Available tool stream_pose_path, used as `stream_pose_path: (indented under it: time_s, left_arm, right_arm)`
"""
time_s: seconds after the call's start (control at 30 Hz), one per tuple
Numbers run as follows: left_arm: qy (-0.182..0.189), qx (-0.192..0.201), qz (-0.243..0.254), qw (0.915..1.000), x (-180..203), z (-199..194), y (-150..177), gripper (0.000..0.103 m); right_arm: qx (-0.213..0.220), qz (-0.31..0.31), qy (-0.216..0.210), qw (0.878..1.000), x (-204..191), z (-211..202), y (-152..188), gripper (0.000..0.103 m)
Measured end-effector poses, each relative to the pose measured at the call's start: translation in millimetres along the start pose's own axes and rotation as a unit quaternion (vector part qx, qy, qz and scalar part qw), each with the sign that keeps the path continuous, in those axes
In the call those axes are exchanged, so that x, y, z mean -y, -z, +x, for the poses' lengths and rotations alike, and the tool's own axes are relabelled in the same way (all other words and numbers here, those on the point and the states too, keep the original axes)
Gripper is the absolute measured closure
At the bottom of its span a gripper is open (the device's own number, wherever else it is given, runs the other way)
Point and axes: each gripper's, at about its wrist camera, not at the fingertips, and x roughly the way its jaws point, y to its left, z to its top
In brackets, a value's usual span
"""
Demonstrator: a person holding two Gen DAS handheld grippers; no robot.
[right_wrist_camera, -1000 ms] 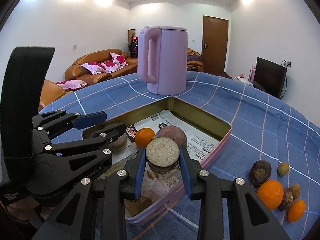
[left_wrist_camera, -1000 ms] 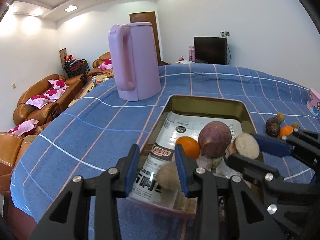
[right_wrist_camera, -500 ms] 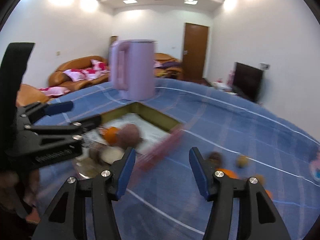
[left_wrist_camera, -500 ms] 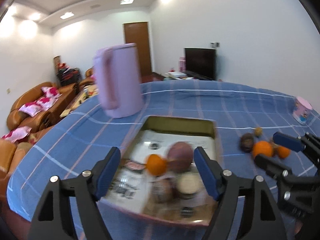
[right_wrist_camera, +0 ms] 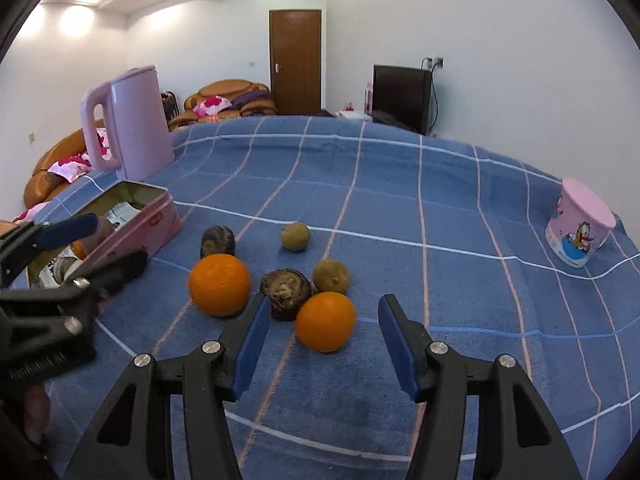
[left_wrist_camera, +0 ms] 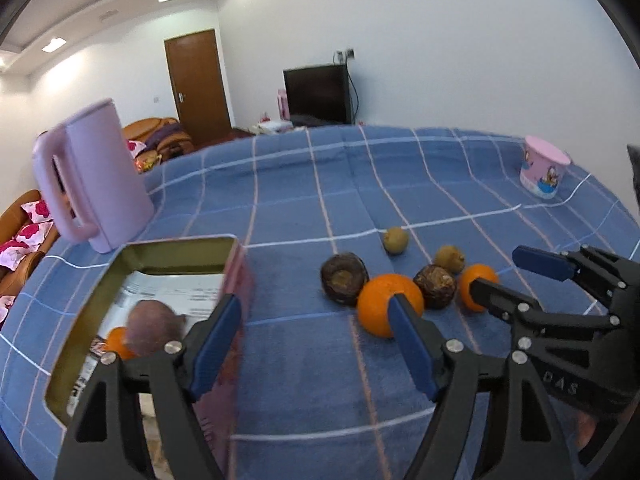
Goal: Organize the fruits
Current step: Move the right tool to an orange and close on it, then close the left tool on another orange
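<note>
Loose fruit lies on the blue checked cloth: a large orange (left_wrist_camera: 389, 309) (right_wrist_camera: 219, 289), a smaller orange (left_wrist_camera: 476, 285) (right_wrist_camera: 325, 321), two dark wrinkled fruits (left_wrist_camera: 344, 283) (right_wrist_camera: 286, 292) and two small greenish ones (left_wrist_camera: 395, 240) (right_wrist_camera: 295, 236). A pink tin box (left_wrist_camera: 239, 280) (right_wrist_camera: 150, 224) holds a purple fruit (left_wrist_camera: 154, 330) and an orange. My left gripper (left_wrist_camera: 314, 344) is open and empty, between the box and the large orange. My right gripper (right_wrist_camera: 320, 346) is open and empty, just short of the smaller orange.
A lilac kettle (left_wrist_camera: 90, 188) (right_wrist_camera: 130, 126) stands behind the box. A pink cartoon cup (left_wrist_camera: 544, 172) (right_wrist_camera: 580, 226) stands at the far right. Sofas, a door and a TV lie beyond the table.
Both grippers have opened and let go of their fruit in the box, then swung right from the box to the loose fruit on the cloth.
</note>
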Motion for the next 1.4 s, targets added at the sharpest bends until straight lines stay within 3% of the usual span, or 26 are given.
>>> stream_pose_path:
  time_s: [0.1,0.27,0.33,0.37,0.83,0.97,1.4]
  left_arm:
    - [0.005,-0.018,0.002,0.9998,5.6,12.4,0.0,0.025]
    - [0.011,-0.022,0.008,0.9997,12.5,18.5,2.0,0.025]
    - [0.019,-0.024,0.005,0.9995,14.1,20.2,1.4,0.025]
    - [0.021,-0.024,0.007,0.9995,15.6,20.4,0.6,0.025]
    - [0.062,-0.045,0.012,0.997,33.6,28.8,-1.3,0.03]
    - [0.083,-0.072,0.004,0.9939,34.3,38.9,0.1,0.053]
    - [0.063,-0.03,-0.017,0.9974,25.2,22.3,0.9,0.055]
  right_arm:
    - [-0.032,0.004,-0.01,0.999,-0.2,12.7,-0.3,0.045]
    - [-0.048,0.026,-0.027,0.998,8.7,22.0,-0.1,0.046]
    - [-0.057,0.036,-0.044,0.997,11.4,25.6,0.4,0.06]
    - [-0.055,0.038,-0.046,0.997,13.0,24.8,0.9,0.065]
    - [-0.008,0.068,-0.014,0.998,25.8,1.3,4.6,0.066]
    - [-0.006,0.073,-0.014,0.997,26.8,2.8,4.3,0.066]
    - [0.035,0.059,-0.024,0.997,21.3,-11.9,5.0,0.066]
